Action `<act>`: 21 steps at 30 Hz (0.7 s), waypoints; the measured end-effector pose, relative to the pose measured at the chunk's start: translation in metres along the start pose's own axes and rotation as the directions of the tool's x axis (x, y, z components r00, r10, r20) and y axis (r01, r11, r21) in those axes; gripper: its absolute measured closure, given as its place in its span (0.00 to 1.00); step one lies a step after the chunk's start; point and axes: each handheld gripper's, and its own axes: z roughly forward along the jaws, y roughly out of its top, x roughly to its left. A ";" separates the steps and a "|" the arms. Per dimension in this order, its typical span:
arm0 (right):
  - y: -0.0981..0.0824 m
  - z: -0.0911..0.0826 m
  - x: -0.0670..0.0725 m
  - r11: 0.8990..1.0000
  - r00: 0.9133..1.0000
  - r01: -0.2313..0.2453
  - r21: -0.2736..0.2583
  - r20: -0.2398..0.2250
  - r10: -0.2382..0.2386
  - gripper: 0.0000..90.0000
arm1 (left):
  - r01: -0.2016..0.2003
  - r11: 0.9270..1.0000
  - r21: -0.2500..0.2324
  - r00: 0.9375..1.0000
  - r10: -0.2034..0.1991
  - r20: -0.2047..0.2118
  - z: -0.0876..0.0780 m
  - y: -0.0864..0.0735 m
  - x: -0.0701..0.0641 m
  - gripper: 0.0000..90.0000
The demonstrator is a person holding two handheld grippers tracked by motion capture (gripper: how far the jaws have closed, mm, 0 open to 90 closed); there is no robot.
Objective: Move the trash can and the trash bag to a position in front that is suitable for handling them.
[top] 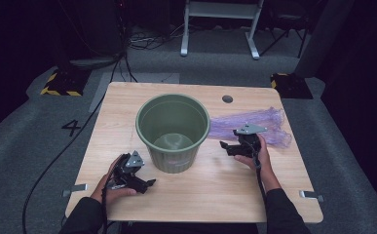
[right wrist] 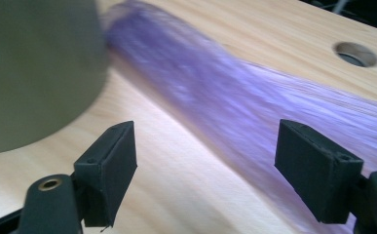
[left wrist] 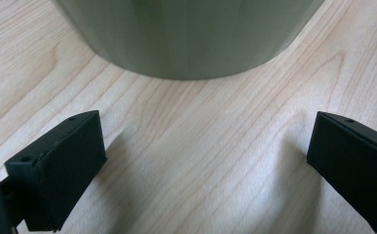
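A green plastic bin (top: 173, 131) stands upright and empty in the middle of the wooden table (top: 210, 187). To its right lies a thin purple plastic bag (top: 254, 124), stretched out flat. My right gripper (top: 226, 146) hovers just in front of the bag, jaws open with nothing between them; in the right gripper view the bag (right wrist: 254, 105) runs past beyond the open jaws (right wrist: 205, 170), with the bin's wall (right wrist: 35, 68) at the left. My left gripper (top: 149, 184) rests at the bin's front left, open and holding nothing, and in its view its jaws (left wrist: 205, 165) face the bin's base (left wrist: 186, 39).
A round cable hole (top: 227, 99) sits in the table's far edge behind the bag. Metal clamps (top: 311, 195) stick out at the front corners. Dark carpet, cables and a white stand's legs (top: 220, 29) lie beyond the table.
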 end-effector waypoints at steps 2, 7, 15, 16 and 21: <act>0.000 0.002 -0.006 1.000 1.000 -0.016 -0.001 0.018 0.016 0.26 | 0.008 1.000 0.000 1.000 -0.008 -0.007 -0.001 -0.001 -0.001 0.00; 0.004 0.015 -0.018 0.999 0.999 -0.026 0.019 0.035 0.025 0.26 | 0.021 1.000 -0.001 1.000 -0.021 -0.022 -0.005 -0.005 -0.003 0.00; 0.003 0.043 -0.027 0.996 0.998 -0.023 0.090 0.057 0.018 0.29 | 0.032 0.999 -0.001 0.999 -0.032 -0.030 -0.014 -0.015 -0.009 0.00; 0.001 0.046 -0.028 0.994 0.998 -0.029 0.102 0.054 0.024 0.30 | 0.029 1.000 -0.002 0.999 -0.029 -0.030 -0.015 -0.016 -0.009 0.00; -0.005 0.050 -0.038 0.988 0.995 -0.084 0.132 0.070 0.075 0.35 | 0.037 0.999 -0.002 0.999 -0.037 -0.036 -0.019 -0.021 -0.011 0.00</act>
